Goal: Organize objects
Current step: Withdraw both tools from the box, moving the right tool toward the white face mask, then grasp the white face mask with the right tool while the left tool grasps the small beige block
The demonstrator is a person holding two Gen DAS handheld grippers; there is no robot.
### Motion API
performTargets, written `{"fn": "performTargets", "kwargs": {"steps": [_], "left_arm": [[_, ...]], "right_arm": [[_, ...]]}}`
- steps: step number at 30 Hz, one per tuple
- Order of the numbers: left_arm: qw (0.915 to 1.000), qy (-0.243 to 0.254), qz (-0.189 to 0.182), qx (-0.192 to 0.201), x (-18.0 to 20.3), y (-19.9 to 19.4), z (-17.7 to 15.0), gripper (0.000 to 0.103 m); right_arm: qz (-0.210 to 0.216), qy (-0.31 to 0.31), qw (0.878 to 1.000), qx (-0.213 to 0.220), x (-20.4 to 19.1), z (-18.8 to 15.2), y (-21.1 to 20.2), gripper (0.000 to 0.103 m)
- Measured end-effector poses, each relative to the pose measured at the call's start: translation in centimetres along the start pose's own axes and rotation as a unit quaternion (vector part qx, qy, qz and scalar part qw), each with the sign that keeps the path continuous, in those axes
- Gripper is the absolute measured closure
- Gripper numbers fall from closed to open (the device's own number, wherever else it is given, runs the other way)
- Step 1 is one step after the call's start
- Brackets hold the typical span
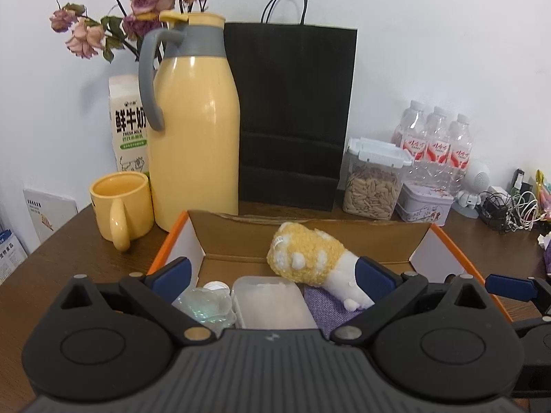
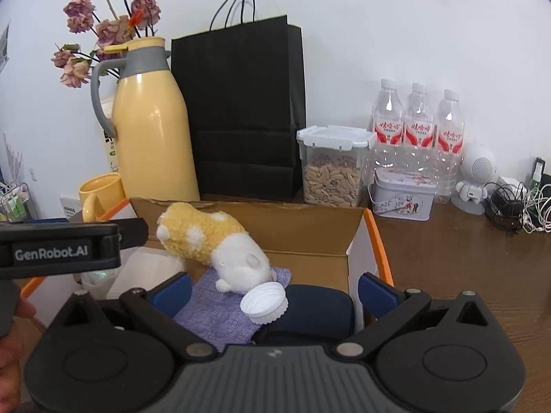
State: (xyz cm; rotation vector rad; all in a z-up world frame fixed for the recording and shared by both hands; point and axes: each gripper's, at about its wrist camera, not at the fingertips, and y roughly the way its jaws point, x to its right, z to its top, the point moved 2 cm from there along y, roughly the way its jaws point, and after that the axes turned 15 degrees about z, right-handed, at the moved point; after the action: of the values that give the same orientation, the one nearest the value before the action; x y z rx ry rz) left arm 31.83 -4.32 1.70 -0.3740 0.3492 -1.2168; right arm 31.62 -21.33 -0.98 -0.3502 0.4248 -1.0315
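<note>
An open cardboard box with an orange rim sits on the brown table. Inside lie a yellow-and-white plush toy, a purple cloth, a clear plastic case, a crumpled iridescent wrapper, a white bottle cap and a dark blue object. My left gripper hangs open over the box's near side, with the plush's white end beside its right finger. My right gripper is open above the cap and cloth, gripping nothing.
Behind the box stand a yellow thermos, a yellow mug, a milk carton, a black paper bag, a seed container, a tin and water bottles. Tangled cables lie at far right.
</note>
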Motion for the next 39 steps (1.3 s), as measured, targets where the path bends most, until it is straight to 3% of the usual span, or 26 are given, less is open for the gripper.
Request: {"fn": "performTargets", "kwargs": {"steps": [14, 22, 39], "left_arm": [[0.9982, -0.007, -0.029, 0.051, -4.5, -6.4, -0.2, 0.000], [0.9990, 0.017, -0.023, 0.033, -7.7, -7.5, -2.8, 0.000], [0.9974, 0.047, -0.020, -0.051, -11.3, -8.5, -10.0, 0.000]], "right_arm": [[0.007, -0.032, 0.998, 0.047, -3.4, 0.1, -6.2, 0.000], [0.014, -0.035, 0.999, 0.025, -4.7, -3.3, -8.5, 0.000], [0.054, -0.011, 0.997, -0.045, -6.5, -10.1, -10.0, 0.000]]}}
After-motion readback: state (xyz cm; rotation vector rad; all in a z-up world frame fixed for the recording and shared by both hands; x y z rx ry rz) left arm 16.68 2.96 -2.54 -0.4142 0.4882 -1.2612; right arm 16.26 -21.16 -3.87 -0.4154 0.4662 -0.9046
